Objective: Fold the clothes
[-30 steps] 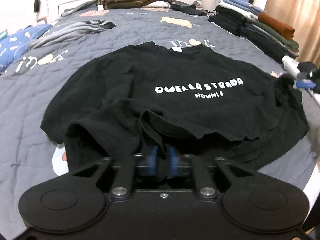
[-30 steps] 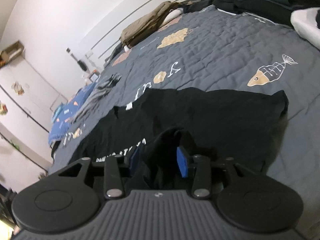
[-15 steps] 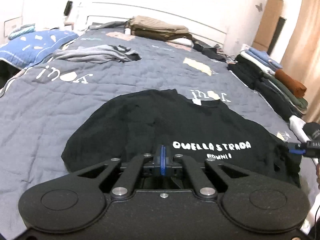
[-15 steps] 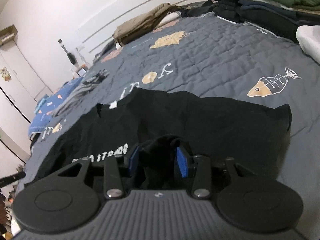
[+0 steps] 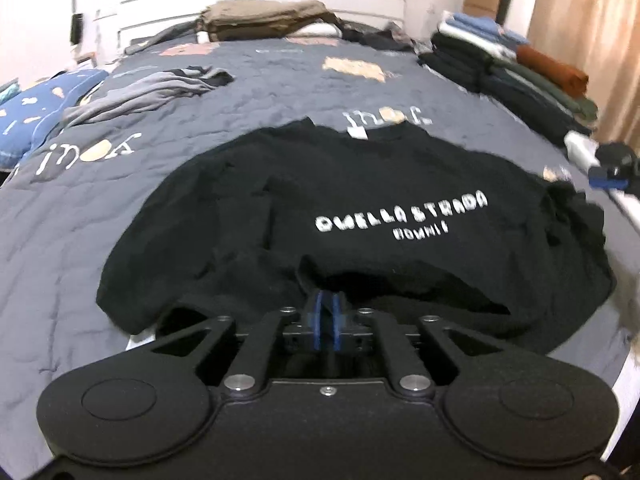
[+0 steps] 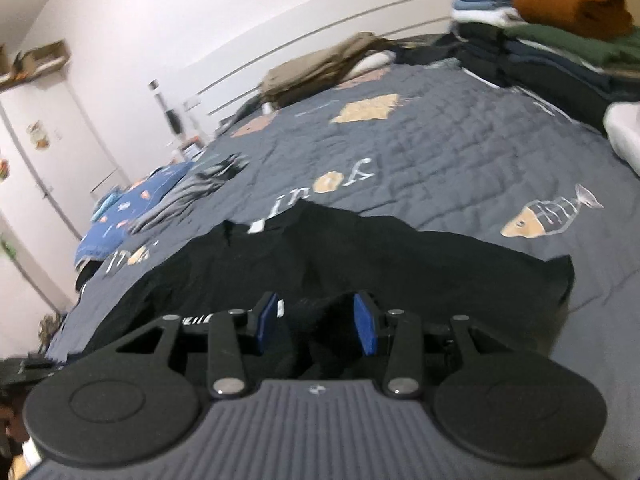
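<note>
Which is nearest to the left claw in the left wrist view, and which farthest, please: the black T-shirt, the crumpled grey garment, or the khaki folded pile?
1. Black T-shirt: directly ahead of the left claw, its hem at the opening jaws.
2. Crumpled grey garment: mid-bed, on the left.
3. Khaki folded pile: far end, against the headboard.

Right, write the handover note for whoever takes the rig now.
Left hand-held gripper: jaws opening, narrow gap, black fabric at the pads; grip unclear.
Right hand-held gripper: jaws wide, bunched hem between the pads.
Black T-shirt: spread on the grey quilt, print up, collar far, near hem lifted.
Folded stack: far right.
Done: shirt laid out.
Left: fold and stack it.
</note>
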The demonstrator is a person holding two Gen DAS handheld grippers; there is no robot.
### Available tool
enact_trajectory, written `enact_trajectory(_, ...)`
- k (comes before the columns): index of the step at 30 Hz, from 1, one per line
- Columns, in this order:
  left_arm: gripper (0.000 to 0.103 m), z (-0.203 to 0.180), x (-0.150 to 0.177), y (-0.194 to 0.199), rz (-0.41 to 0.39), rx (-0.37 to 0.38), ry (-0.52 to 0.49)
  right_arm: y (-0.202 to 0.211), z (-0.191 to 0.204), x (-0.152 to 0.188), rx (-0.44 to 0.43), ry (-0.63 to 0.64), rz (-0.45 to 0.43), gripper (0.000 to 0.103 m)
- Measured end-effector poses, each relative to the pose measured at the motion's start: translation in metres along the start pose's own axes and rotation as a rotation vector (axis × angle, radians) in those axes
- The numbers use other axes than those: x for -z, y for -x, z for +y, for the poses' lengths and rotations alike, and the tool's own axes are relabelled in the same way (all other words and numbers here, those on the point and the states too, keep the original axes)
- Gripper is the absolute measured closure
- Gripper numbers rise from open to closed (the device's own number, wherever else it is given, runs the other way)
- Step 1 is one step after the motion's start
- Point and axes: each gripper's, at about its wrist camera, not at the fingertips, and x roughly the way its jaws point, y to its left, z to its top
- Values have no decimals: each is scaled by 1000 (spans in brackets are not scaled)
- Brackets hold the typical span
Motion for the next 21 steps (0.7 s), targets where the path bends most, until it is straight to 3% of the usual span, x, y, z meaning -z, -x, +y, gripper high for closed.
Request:
enact_trajectory(1,56,-2,1,-2,1,-3,-9,-2,3,1,6,21,8,61)
enact_trajectory(5,55,-5,3,-10,7,-33,-15,-9,5,4,49,59,29,61)
enact_trajectory(6,56,-3,4,-14,16,-42,0,-11,5,5,61,64,34,61)
enact_trajectory(7,65,-2,4,-17,25,-50,16,-12,4,6,64,63,39,61)
enact_trajectory(8,81,0,4,-20,35,-59,32,-14,4,7,67,63,45,61)
enact_trajectory(11,97,3,2,-24,49,-27,67,-19,3,10,73,63,58,61)
enact_trajectory(18,99,21,-19,8,-129,-10,173,-15,0,9,57,24,16,61)
enact_trajectory(21,99,37,-31,8,-154,-28,246,-24,-4,7,78,1,13,61)
